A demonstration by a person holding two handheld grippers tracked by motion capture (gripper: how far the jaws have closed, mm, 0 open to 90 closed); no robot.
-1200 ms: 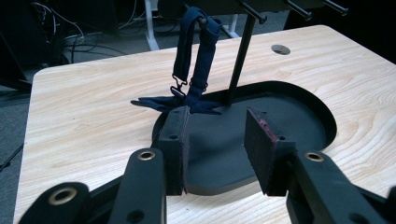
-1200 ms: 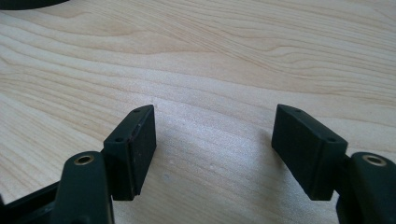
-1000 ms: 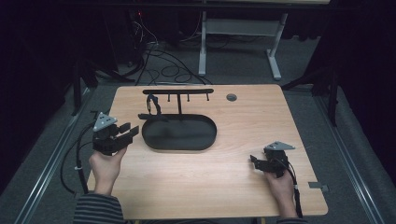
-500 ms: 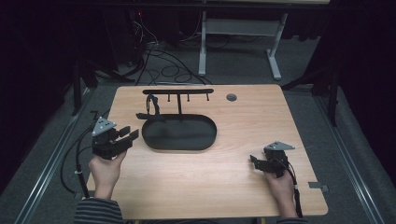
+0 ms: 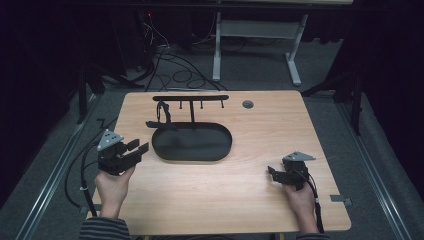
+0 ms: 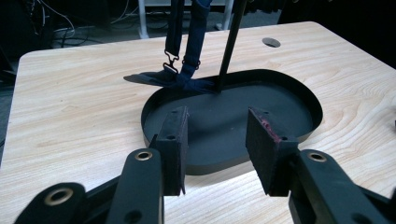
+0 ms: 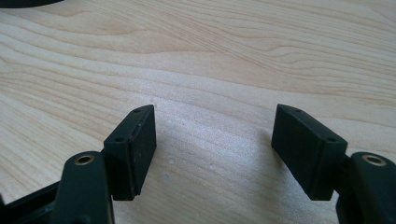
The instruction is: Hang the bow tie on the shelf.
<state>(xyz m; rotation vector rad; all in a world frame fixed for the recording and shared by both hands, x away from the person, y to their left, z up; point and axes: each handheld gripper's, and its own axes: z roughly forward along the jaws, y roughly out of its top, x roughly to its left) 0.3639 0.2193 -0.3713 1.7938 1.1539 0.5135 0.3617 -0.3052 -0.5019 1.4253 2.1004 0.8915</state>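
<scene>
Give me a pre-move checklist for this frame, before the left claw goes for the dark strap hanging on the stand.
1. Left claw open with nothing between its pads: ok.
2. Left claw aimed toward the strap: ok; in the left gripper view the strap sits ahead, slightly left of centre.
3. Strap hanging from the stand's top bar: ok, with its lower end trailing over the black tray rim onto the table.
4. Upright post beside the strap: not ok, close enough that a claw might catch it.
5. Right claw open, empty, over bare table: ok.
6. Whether the strap clip is hooked on anything: cannot tell.
</scene>
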